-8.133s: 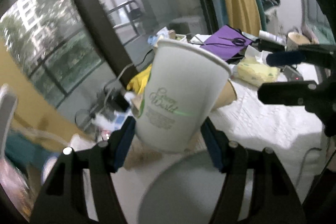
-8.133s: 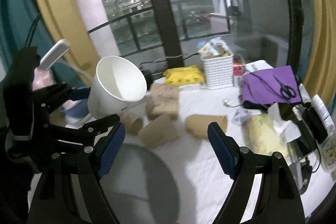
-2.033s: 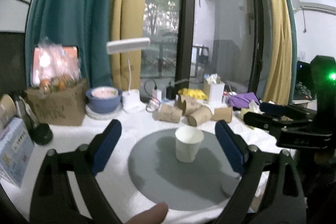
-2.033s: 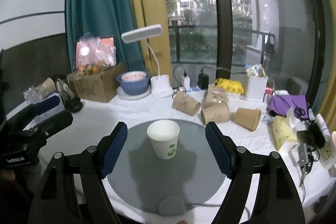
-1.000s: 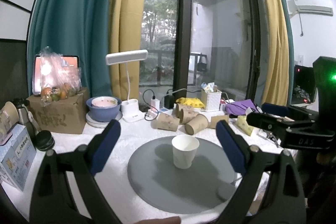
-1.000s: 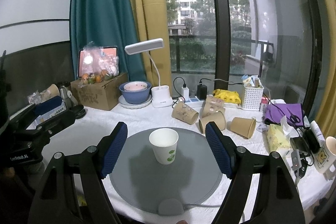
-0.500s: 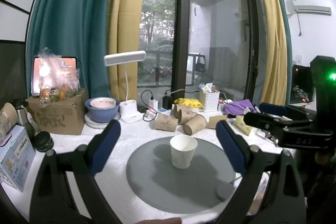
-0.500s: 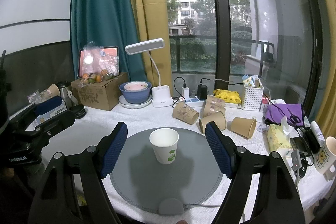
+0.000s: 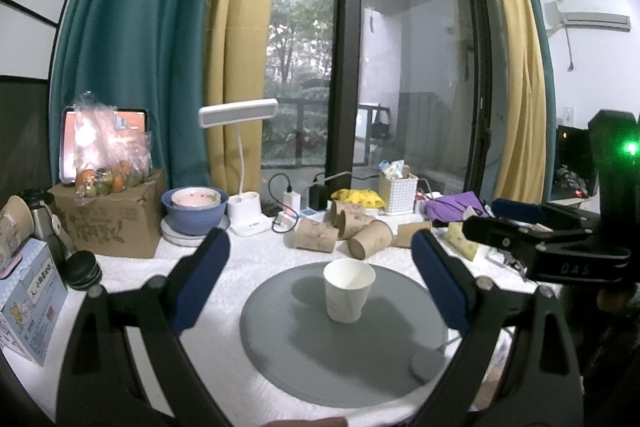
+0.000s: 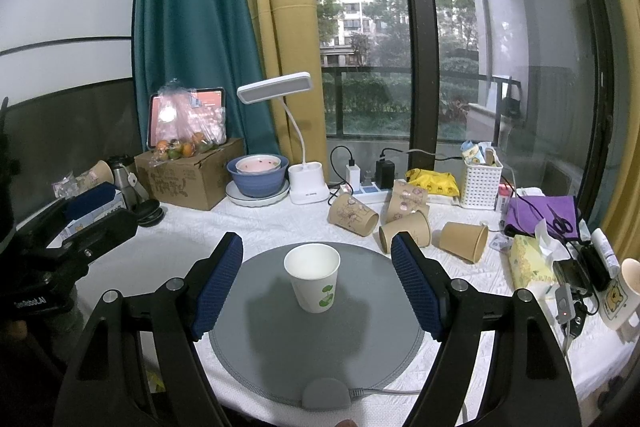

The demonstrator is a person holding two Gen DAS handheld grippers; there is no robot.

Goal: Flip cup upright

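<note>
A white paper cup (image 9: 348, 291) with a green logo (image 10: 314, 283) stands upright, mouth up, on the round grey mat (image 9: 280, 331) (image 10: 256, 359). My left gripper (image 9: 320, 283) is open and empty, held back from the cup, above the table's front edge. My right gripper (image 10: 316, 283) is open and empty too, also drawn back with the cup between its blue pads but well beyond them. Each gripper shows at the side of the other's view: the right one (image 9: 532, 239), the left one (image 10: 76, 227).
Several brown paper cups (image 10: 404, 223) lie on their sides behind the mat. Further back stand a white desk lamp (image 10: 308, 183), a blue bowl (image 10: 258, 175), a cardboard box (image 10: 188, 179) with fruit and a white basket (image 10: 480, 183). A purple cloth (image 10: 540, 215), tissues and a mug (image 10: 620, 291) sit at the right.
Since eight seconds ago my left gripper has let go of the cup, which now stands upright on the mat. Both grippers have pulled back; over the last second hardly anything moved.
</note>
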